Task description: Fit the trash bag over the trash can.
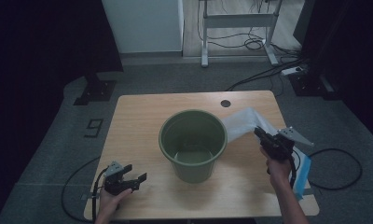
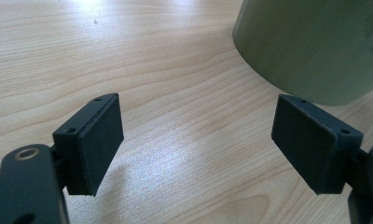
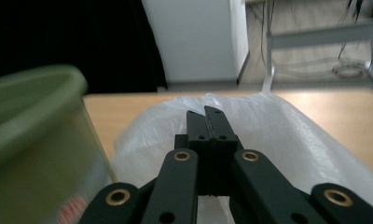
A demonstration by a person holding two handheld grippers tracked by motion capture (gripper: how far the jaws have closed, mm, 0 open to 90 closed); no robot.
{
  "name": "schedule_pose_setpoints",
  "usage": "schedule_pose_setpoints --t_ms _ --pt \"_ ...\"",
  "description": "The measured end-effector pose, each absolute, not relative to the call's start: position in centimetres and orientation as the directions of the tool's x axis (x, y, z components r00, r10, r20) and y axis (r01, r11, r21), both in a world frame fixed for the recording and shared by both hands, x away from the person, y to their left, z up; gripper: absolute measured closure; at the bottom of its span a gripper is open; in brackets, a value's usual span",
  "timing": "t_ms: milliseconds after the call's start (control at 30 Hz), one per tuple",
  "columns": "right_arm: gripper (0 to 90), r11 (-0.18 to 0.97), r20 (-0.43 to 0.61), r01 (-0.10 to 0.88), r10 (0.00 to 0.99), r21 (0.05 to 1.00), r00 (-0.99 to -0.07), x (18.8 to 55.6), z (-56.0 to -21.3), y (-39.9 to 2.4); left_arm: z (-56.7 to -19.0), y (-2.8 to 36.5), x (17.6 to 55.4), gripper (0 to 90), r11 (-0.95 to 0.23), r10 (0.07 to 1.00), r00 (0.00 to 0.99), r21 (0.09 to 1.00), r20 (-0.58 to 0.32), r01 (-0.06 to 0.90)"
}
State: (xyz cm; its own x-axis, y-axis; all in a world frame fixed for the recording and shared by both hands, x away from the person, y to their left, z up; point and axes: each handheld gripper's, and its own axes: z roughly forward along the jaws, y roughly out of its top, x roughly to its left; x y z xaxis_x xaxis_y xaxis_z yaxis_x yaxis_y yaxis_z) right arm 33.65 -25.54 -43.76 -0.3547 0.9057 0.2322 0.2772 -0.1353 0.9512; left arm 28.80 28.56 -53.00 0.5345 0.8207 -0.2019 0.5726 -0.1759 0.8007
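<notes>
A green plastic bin (image 1: 194, 170) stands upright in the middle of the wooden table (image 1: 138, 116), with nothing I can make out inside it. My right gripper (image 1: 258, 132) hovers to the right of the bin and is shut on a thin white plastic bag (image 1: 243, 120), which hangs stretched between the jaws and the bin's right side. In the right gripper view the bag (image 3: 287, 135) billows around the shut gripper (image 3: 204, 112), with the bin (image 3: 31, 140) blurred at the left. My left gripper (image 1: 137, 172) rests open and holds nothing at the table's near left; the left gripper (image 2: 198, 126) faces the bin's wall (image 2: 315, 42).
A flat blue and white pack (image 1: 304, 171) lies at the table's right edge under the right forearm. A round cable hole (image 1: 225, 103) sits at the far edge. Cables (image 1: 336, 158) trail on the grey floor, and a desk frame (image 1: 238, 21) stands beyond.
</notes>
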Motion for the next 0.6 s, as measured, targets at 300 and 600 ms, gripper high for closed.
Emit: schedule_pose_setpoints --t_ms 300,600 --pt "89.2 -0.171 0.21 0.132 0.894 0.976 -0.396 31.6 -37.9 -25.5 -53.0 28.6 28.8 16.8 -0.169 0.819 0.534 0.802 -0.209 0.573" --pt "89.2 -0.181 0.179 0.036 0.883 0.983 -0.434 29.9 -34.0 -24.9 -53.1 28.9 28.7 16.7 -0.159 0.821 0.529 0.804 -0.215 0.573"
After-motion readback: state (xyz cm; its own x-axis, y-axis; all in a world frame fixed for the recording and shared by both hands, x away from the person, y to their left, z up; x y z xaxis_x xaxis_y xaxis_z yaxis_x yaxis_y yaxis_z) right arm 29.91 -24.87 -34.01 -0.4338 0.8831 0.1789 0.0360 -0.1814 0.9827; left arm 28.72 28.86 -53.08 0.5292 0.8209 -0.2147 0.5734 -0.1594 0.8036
